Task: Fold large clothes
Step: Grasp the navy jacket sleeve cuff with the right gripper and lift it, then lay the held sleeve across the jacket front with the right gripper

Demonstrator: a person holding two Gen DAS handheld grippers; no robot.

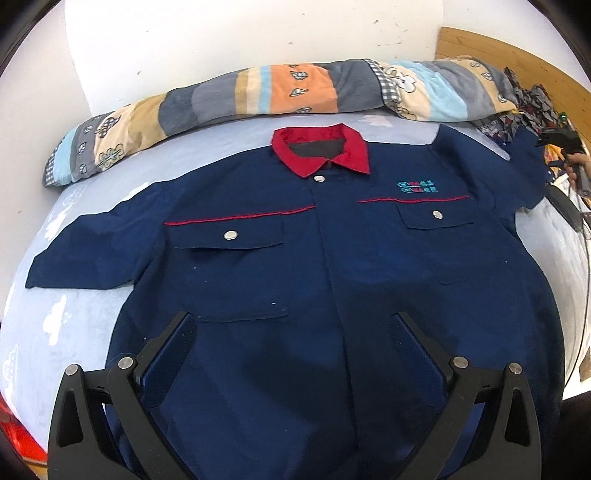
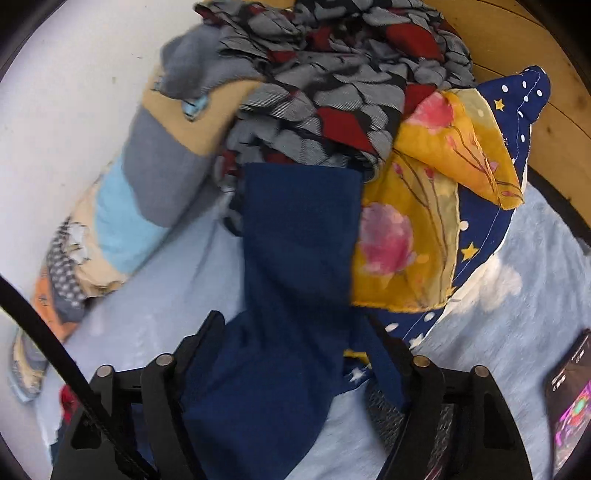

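Observation:
A navy work shirt with a red collar lies face up and spread flat on the light blue bed sheet. My left gripper hovers open over the shirt's lower front, nothing between its fingers. The shirt's right sleeve runs out toward the heap of clothes. My right gripper stands with its jaws wide on either side of that sleeve, the cloth lying loosely between them. The right gripper also shows at the sleeve's end in the left wrist view, held by a hand.
A rolled striped blanket lies along the white wall behind the shirt. Patterned clothes, a yellow floral cloth and a navy starred pillow pile up by the wooden headboard. A phone lies on the sheet.

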